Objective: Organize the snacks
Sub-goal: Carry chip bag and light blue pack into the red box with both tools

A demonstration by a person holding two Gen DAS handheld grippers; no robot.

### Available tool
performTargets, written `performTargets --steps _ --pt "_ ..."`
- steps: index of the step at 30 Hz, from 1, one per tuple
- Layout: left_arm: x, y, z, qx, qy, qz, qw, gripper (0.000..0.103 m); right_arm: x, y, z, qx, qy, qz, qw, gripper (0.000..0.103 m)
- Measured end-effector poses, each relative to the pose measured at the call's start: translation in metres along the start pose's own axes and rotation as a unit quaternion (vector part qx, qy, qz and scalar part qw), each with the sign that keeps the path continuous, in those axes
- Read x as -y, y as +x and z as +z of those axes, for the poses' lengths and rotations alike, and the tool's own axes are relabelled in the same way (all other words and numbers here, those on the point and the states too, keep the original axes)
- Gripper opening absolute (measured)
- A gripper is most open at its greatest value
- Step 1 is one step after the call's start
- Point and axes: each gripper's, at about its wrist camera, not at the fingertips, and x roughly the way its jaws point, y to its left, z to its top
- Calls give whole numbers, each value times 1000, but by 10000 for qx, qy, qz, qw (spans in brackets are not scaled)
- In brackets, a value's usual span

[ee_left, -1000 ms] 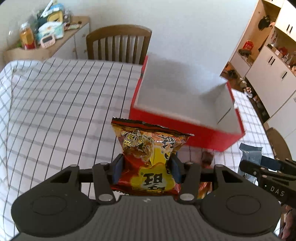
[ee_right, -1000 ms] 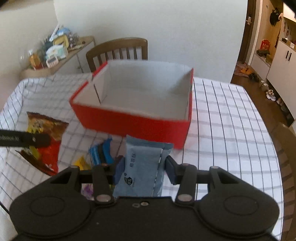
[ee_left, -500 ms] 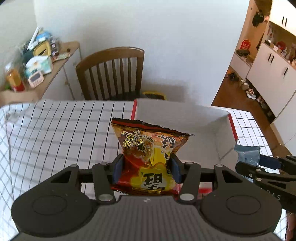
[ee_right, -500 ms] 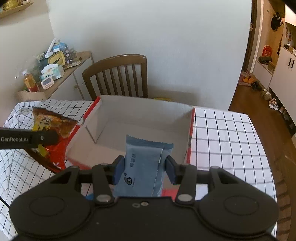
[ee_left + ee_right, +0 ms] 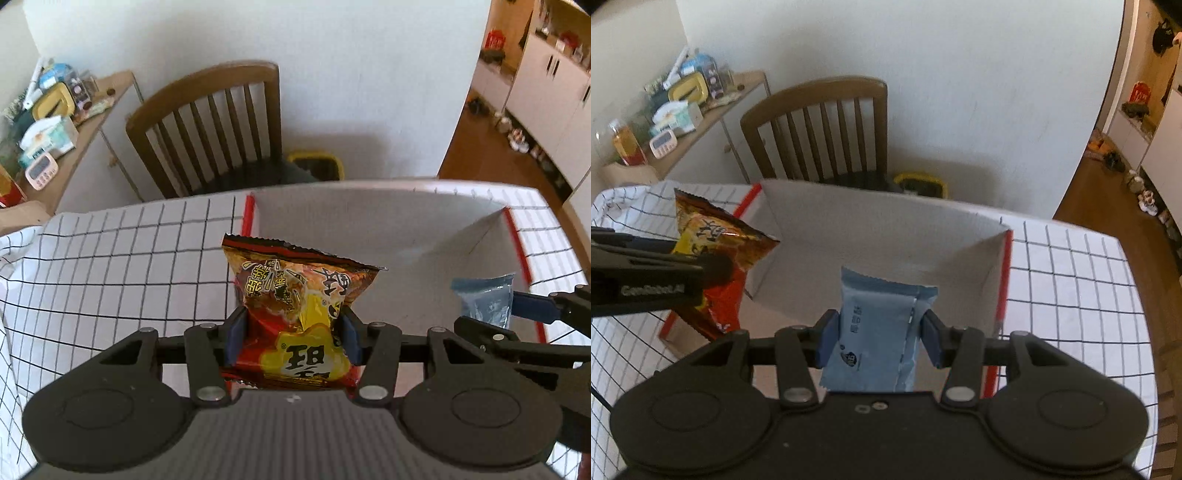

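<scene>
My left gripper [image 5: 291,338] is shut on a red and yellow snack bag [image 5: 295,306] and holds it over the left part of the open red box [image 5: 406,221]. My right gripper [image 5: 879,338] is shut on a light blue snack packet [image 5: 879,332] and holds it over the same box [image 5: 886,229], to the right of the left one. The blue packet shows in the left wrist view [image 5: 484,299], and the red bag in the right wrist view [image 5: 716,251]. The box interior is white; its floor is mostly hidden.
The box sits on a table with a white checked cloth [image 5: 110,266]. A wooden chair [image 5: 214,125] stands behind the table, with a yellow-rimmed bin [image 5: 317,166] beside it. A cluttered side cabinet [image 5: 683,110] is at the far left.
Both grippers have risen and moved forward with their packets, from in front of the box to above its opening. Both stay shut.
</scene>
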Motion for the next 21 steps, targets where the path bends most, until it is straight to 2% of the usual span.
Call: performTargets --steps 9,15,17,19,21 --pt "16 46 -7 -573 241 54 9981 51 -4 40 -11 -510 -219 -70 9984 47" --pt "23 60 -16 -757 285 67 9967 52 -4 48 -16 -648 -230 -47 9976 48" --pt "24 60 -17 -769 258 53 9967 53 -5 49 -16 -624 -275 -107 9976 52" --pt "21 58 -16 -756 224 48 9969 53 -5 47 -17 -604 -266 -115 9978 63" --pt "21 54 -17 -708 261 40 9971 54 -5 44 -18 -574 -285 -122 9979 64"
